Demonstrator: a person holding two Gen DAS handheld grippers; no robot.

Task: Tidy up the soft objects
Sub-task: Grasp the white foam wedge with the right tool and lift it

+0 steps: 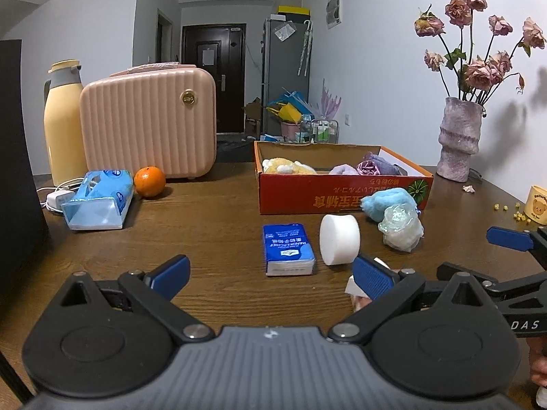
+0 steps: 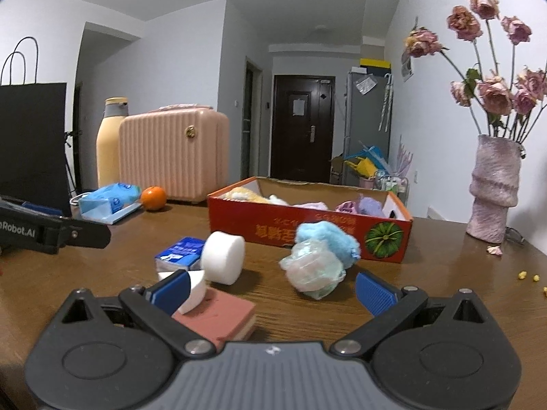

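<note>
Right tool (image 2: 273, 288) low over brown wooden table (image 2: 102, 273), jaws spread wide, empty. Nearest its left finger: pink rectangular sponge block with pale underside (image 2: 222, 317), flat on table, white wedge-shaped foam piece (image 2: 195, 287) resting on its near-left corner. Left tool (image 1: 271, 275) also spread wide, empty, aimed at blue-and-white pocket tissue pack (image 1: 288, 249).

Progress, judged from layout: partly done. Red shallow cardboard box with watermelon print (image 2: 307, 232) already holds yellow plush (image 1: 287, 165), lilac cloth (image 1: 342, 170) and purple fabric bundle (image 1: 376, 164). Left outside, all on table in front of box: white short foam cylinder (image 2: 224, 261), light-blue fluffy ball (image 2: 328, 239), clear crinkly wrapped bundle (image 2: 312, 271), tissue pack, pink sponge, white wedge. Roughly half remaining.

Orientation: foam cylinder lies on its side, round face toward right wrist camera, axis roughly toward box. Tissue pack flat, long axis running from left tool toward box, short end facing tool. Pink sponge long axis diagonal, near-left to far-right in right wrist view. Blue ball just in front of box wall, contact unclear; wrapped bundle just beside it, nearer the tools.

Orange fruit (image 1: 149, 181), large blue tissue packet (image 1: 99, 200), pink ribbed case (image 1: 148, 123): likely not part of job.
</note>
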